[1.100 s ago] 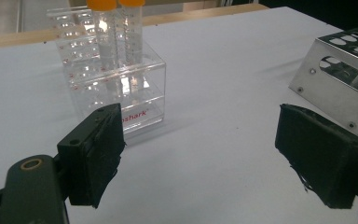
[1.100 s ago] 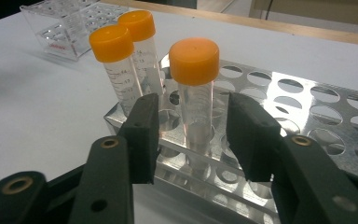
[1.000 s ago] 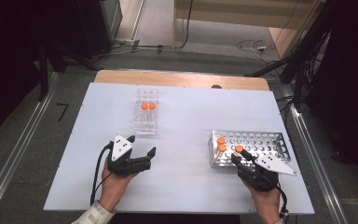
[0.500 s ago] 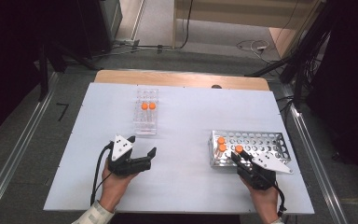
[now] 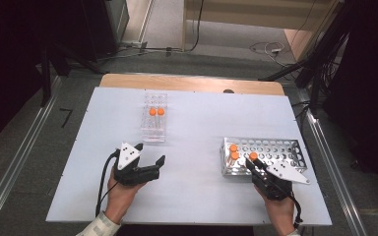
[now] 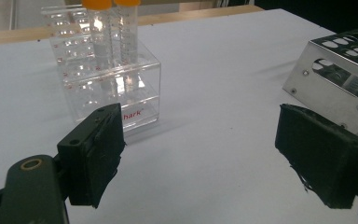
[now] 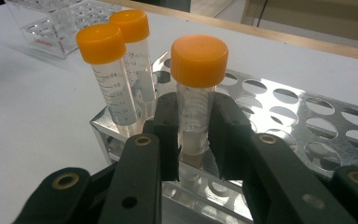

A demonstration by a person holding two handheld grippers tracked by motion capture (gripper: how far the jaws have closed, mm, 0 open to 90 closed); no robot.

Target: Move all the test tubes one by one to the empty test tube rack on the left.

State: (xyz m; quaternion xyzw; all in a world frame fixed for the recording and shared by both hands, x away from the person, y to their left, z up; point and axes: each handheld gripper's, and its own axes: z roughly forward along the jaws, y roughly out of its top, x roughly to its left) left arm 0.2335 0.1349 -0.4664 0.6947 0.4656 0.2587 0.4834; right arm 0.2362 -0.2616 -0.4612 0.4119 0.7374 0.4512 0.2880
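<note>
1. Right gripper view: your right gripper, jaws just closing, clamps an orange-capped clear plastic tube standing in the perforated metal rack;
2. Your left gripper gapes wide, holding nothing, beside the clear acrylic rack.

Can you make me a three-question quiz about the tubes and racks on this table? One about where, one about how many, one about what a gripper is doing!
1. Where does the clear rack stand?
A. left of the metal rack
B. on top of it
C. on the floor

2. How many orange-capped tubes are in the metal rack?
A. one
B. three
C. six

3. What is the right gripper doing?
A. lying open on the table
B. squeezing a tube
C. holding the clear rack

Answers:
1. A, the high view shows it farther left on the table.
2. B, three orange caps stand there.
3. B, its fingers just closed and press the tube's sides.
</note>
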